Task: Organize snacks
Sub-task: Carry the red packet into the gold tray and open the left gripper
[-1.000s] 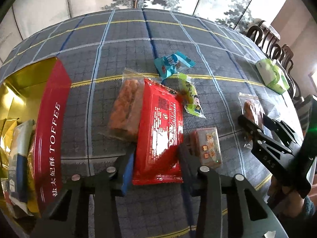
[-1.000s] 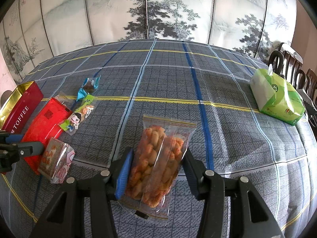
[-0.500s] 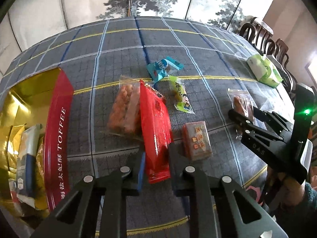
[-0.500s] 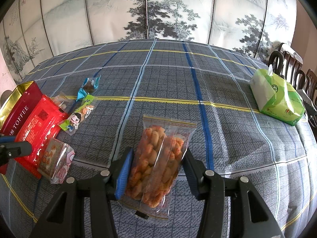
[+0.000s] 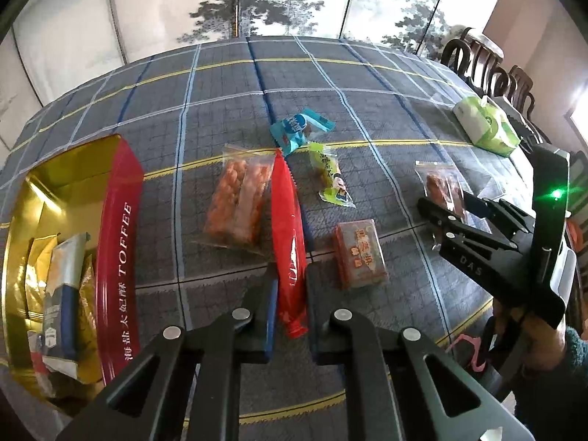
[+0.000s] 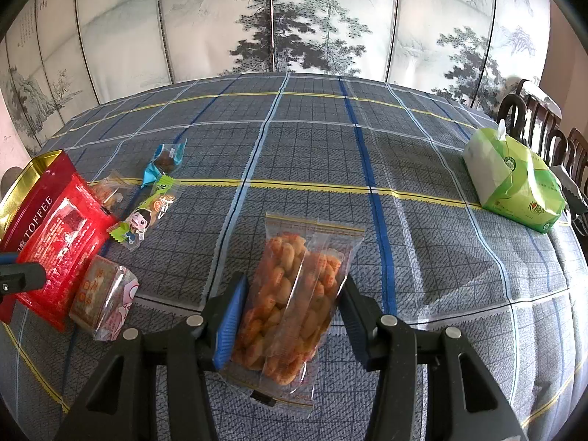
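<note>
My left gripper (image 5: 290, 272) is shut on the near end of a red snack packet (image 5: 288, 213), which stands on its edge and slants up off the checked tablecloth. To its left sits an open red and gold toffee tin (image 5: 117, 220) with several packets inside. My right gripper (image 6: 292, 290) is shut on a clear bag of orange snacks (image 6: 294, 257) that rests low on the cloth. A second bag of orange snacks (image 5: 239, 202) lies beside the red packet. The red packet (image 6: 62, 242) also shows at the left of the right wrist view.
Loose on the cloth are a blue wrapped sweet (image 5: 297, 128), a green wrapped sweet (image 5: 329, 176) and a brown wrapped block (image 5: 358, 253). A green tissue pack (image 6: 514, 180) sits at the far right, with dark wooden chairs (image 5: 488, 70) behind it. A painted screen backs the table.
My left jaws closed on the red packet, which turned from flat to edge-on and rose a little at its near end. The right gripper and its bag stayed still.
</note>
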The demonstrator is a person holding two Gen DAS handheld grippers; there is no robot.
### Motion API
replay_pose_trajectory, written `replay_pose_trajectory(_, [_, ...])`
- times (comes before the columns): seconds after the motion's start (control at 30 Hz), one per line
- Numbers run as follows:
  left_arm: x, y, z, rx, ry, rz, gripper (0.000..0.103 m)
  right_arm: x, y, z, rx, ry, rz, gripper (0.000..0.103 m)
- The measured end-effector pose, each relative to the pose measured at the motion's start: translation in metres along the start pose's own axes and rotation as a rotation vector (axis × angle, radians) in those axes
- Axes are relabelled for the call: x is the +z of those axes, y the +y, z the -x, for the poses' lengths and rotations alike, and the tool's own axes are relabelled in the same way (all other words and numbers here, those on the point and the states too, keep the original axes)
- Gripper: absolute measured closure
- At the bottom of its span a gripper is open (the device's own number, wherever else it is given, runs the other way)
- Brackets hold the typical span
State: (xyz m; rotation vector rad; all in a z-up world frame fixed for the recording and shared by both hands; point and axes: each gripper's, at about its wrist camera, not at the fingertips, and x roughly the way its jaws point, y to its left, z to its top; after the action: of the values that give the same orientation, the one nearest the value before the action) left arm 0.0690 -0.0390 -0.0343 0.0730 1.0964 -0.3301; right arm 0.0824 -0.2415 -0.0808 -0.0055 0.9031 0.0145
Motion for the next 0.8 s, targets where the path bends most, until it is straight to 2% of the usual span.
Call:
replay_pose_trajectory(0.2, [-0.003,-0.002,0.003,0.024,0.002,-0.016,0.094,0.000,0.000,0.000,0.000,0.000,0.000,0.052])
replay_pose_trajectory(0.8, [-0.009,0.005,0.020,0.032,-0.007,-0.013,0.094,0.000,0.001,0.000,0.000,0.000,0.001,0.052])
